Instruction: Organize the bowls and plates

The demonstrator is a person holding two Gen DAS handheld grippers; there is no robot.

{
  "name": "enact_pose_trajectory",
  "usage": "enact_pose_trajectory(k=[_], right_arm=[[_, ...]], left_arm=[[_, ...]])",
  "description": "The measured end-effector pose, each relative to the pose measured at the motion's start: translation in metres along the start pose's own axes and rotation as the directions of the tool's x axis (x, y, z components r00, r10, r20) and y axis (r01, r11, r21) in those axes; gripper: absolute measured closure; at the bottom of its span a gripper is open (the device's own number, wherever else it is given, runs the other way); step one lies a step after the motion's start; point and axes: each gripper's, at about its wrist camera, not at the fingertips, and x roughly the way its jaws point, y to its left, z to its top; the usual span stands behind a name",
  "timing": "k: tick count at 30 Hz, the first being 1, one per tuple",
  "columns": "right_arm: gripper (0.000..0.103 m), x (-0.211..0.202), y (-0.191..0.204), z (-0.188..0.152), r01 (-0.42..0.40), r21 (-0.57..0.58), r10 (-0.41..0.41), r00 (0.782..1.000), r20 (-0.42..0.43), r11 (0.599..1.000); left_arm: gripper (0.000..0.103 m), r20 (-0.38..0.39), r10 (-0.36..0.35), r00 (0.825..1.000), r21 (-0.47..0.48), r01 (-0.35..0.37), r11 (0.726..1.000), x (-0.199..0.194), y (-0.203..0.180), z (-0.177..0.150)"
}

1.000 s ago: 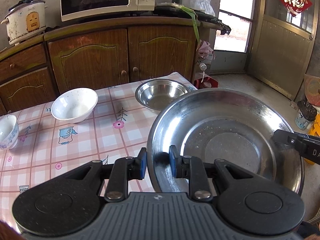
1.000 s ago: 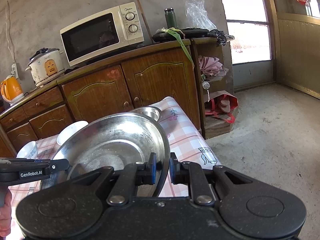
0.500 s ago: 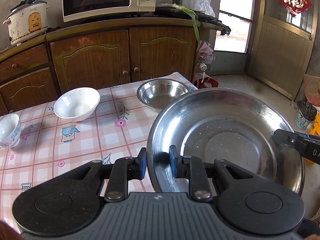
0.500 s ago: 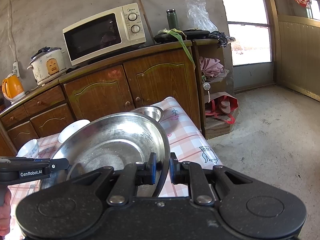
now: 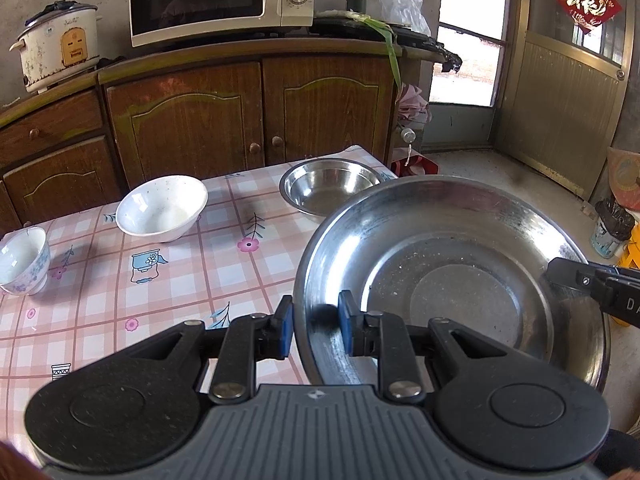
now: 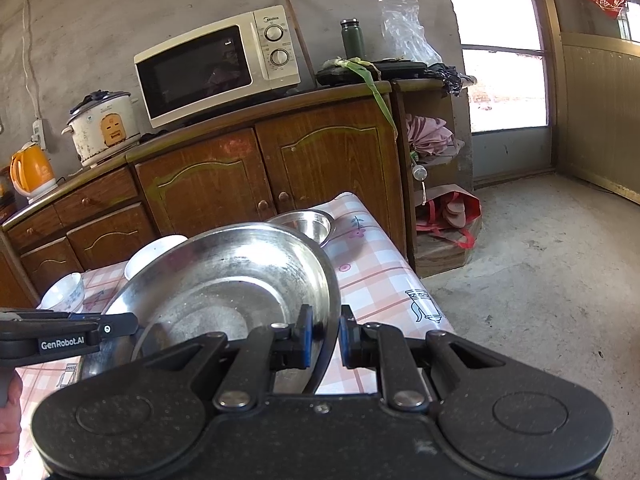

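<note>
Nearest me, my left gripper (image 5: 313, 330) is clamped on the near rim of the steel plate (image 5: 452, 280), and my right gripper (image 6: 324, 336) pinches its opposite rim, so I hold it between both over the table's right edge. Beyond, on the pink checked cloth (image 5: 180, 280), sit a steel bowl (image 5: 330, 186), a white bowl (image 5: 162, 208) and a small floral bowl (image 5: 24, 260). Behind stand brown cabinets (image 5: 248, 116) with a microwave (image 5: 220, 0) and rice cooker (image 5: 60, 44), concrete floor (image 6: 540, 260) to the right.
</note>
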Motion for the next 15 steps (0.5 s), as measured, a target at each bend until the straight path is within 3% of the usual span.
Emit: enact_pose_trajectory(k=[15], right_arm=[[0.085, -0.005, 0.011, -0.002, -0.027, -0.020, 0.027, 1.000, 0.005, 0.999]], left_arm=[[0.079, 0.005, 0.017, 1.000, -0.001, -0.017, 1.000, -0.010, 0.010, -0.007]])
